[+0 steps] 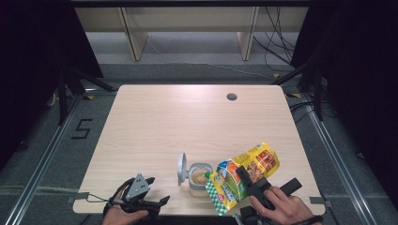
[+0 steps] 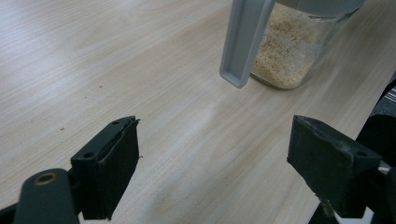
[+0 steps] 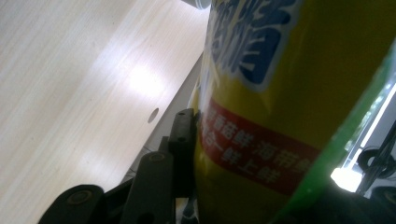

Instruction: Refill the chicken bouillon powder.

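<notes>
Bag: a yellow pouch (image 1: 244, 176) with a green checked end and orange panels, held tilted over the jar near the front edge of the surface, its lower corner at the jar's mouth.
Writing on bag: the right gripper view shows large blue-and-white characters on yellow and a red band (image 3: 261, 149) with white Chinese characters; they are too skewed to read with certainty.
Jar: a clear jar (image 1: 200, 180) with pale brown granules inside stands upright on the surface; its grey flip lid (image 1: 182, 168) is swung up at its left.
Right tongs: right tongs (image 1: 256, 187) clamp the pouch across its middle, one black jaw pressed flat on the yellow film in the right gripper view.
Left tongs: left tongs (image 2: 215, 168) stand wide apart with nothing between them, low over the bare wood, pointing at the jar and lid.
Left hand: the left hand (image 1: 123, 213) sits at the front left corner.
Surface: a light wood surface (image 1: 187, 122) with a round cable hole (image 1: 231, 97) near the far edge.
Floor mark: a black "5" (image 1: 82, 129) on the floor left of the surface.
</notes>
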`<move>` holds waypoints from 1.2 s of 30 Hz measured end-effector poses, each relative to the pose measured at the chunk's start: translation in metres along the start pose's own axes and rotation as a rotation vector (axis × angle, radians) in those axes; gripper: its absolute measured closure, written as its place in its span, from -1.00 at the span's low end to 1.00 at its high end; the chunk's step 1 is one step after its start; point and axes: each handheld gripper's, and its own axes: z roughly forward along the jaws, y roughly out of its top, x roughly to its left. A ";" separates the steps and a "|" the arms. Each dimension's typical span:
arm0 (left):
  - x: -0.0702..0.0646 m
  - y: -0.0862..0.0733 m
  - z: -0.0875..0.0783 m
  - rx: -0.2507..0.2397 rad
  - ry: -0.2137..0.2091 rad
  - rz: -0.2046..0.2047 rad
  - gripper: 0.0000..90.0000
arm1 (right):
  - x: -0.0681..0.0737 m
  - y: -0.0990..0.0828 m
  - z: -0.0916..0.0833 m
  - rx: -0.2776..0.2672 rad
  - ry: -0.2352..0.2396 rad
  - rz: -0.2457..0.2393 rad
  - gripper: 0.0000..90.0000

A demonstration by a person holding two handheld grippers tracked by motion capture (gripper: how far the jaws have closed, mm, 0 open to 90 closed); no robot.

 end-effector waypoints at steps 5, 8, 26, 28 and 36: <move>-0.001 0.000 0.001 -0.019 -0.007 -0.028 -0.64 | 0.012 0.002 0.000 -0.006 0.001 0.179 0.51; -0.001 0.000 0.000 -0.016 -0.005 -0.019 -0.64 | 0.020 0.003 0.001 -0.020 -0.025 0.270 0.51; 0.000 0.000 -0.002 -0.020 -0.009 -0.017 -0.64 | 0.034 0.013 0.011 -0.130 -0.014 0.510 0.56; 0.000 0.000 -0.002 -0.020 -0.009 -0.020 -0.64 | 0.036 0.010 0.011 -0.127 -0.004 0.561 0.56; 0.000 0.001 -0.002 -0.017 -0.011 -0.014 -0.64 | 0.040 0.003 0.014 -0.168 0.019 0.622 0.60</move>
